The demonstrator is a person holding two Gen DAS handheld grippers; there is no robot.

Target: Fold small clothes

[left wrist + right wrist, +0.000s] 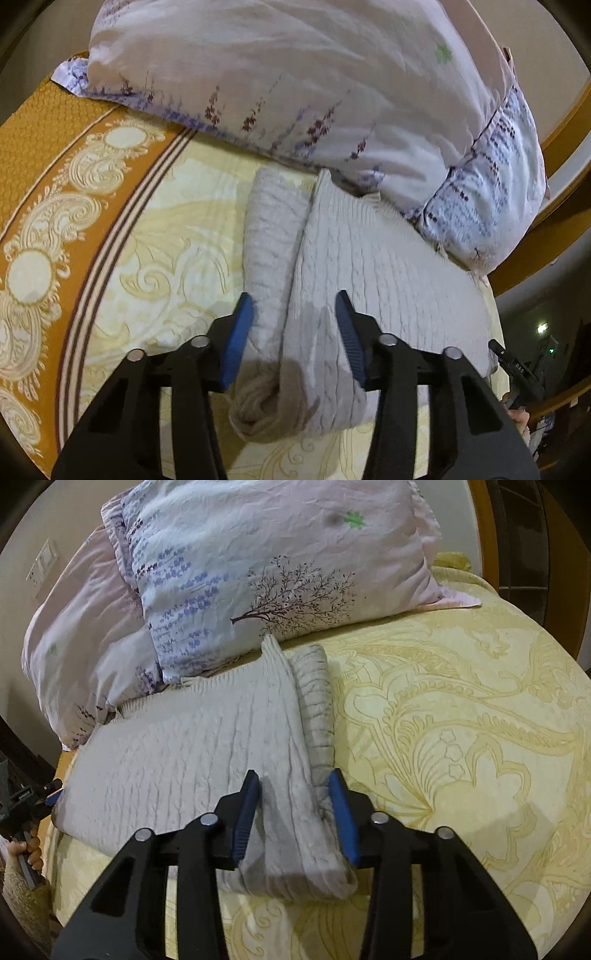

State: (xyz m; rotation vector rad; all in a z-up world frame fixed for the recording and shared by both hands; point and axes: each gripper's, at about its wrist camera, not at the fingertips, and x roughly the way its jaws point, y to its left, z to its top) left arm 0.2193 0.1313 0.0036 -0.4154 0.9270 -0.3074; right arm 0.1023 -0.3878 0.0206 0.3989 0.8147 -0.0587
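sweater [369, 277] lies part-folded on the bed [166, 240], its far edge touching the pillow [295, 92]. left gripper [293, 332] is apart, straddling a rolled fold at the sweater's near end. right gripper [293, 805] is apart around a raised fold, probably placed to pinch it.

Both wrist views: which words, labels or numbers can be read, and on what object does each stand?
Nothing reads with certainty.
White label on the right gripper: too small and blurred.
Pale label on the left gripper: too blurred.
Pillows: printed trees and flowers only, no words.
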